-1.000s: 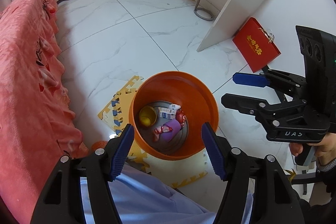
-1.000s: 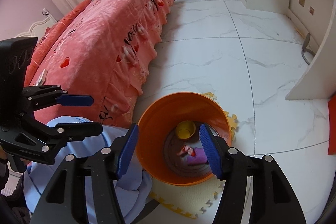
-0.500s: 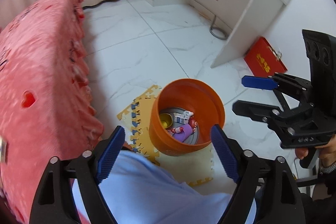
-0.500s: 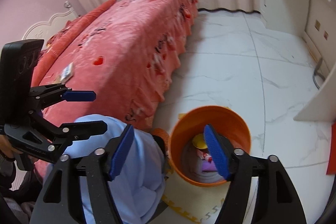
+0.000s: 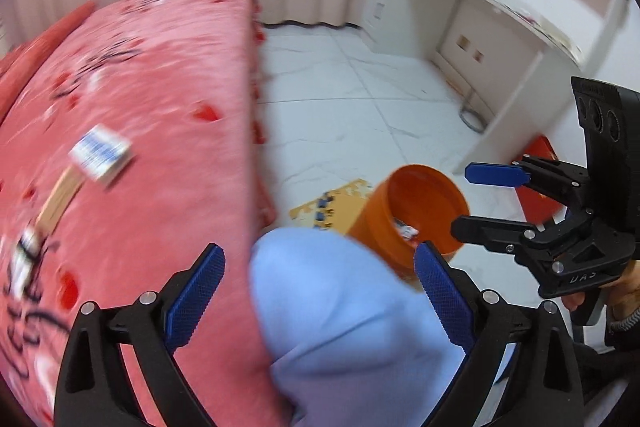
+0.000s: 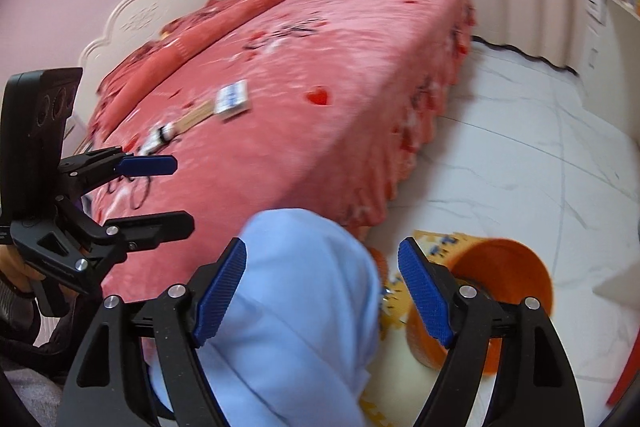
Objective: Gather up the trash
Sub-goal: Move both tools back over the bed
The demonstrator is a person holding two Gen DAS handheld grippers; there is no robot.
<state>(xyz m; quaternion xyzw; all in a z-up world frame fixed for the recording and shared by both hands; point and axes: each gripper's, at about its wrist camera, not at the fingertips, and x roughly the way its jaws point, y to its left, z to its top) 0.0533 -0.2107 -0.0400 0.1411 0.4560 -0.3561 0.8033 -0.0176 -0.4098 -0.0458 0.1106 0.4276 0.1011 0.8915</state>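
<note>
An orange bin [image 5: 420, 203] stands on the floor by the bed, with scraps of trash showing inside it. On the pink bed cover lie a blue-and-white box [image 5: 100, 155], a wooden strip [image 5: 60, 199] and a small white-and-black piece [image 5: 24, 251]. The right wrist view shows the box [image 6: 232, 99] and the strip [image 6: 196, 117] too, and the bin [image 6: 508, 267] low at right. My left gripper [image 5: 320, 291] is opening, nothing between its fingers. My right gripper [image 6: 324, 291] is opening too, also with nothing in it. Each shows in the other's view: right gripper [image 5: 472, 199], left gripper [image 6: 176, 193].
A person's light blue knee [image 5: 352, 307] fills the foreground between the bed and the bin. A yellow foam puzzle mat [image 5: 332, 203] lies under the bin. A white desk [image 5: 500, 27] and a red box [image 5: 540, 163] stand at right, and a white headboard [image 6: 140, 15] at far left.
Both views have swung up and away from looking down into the bin, toward the bed top. The bin slid to the lower right. Both pairs of jaws have widened.
</note>
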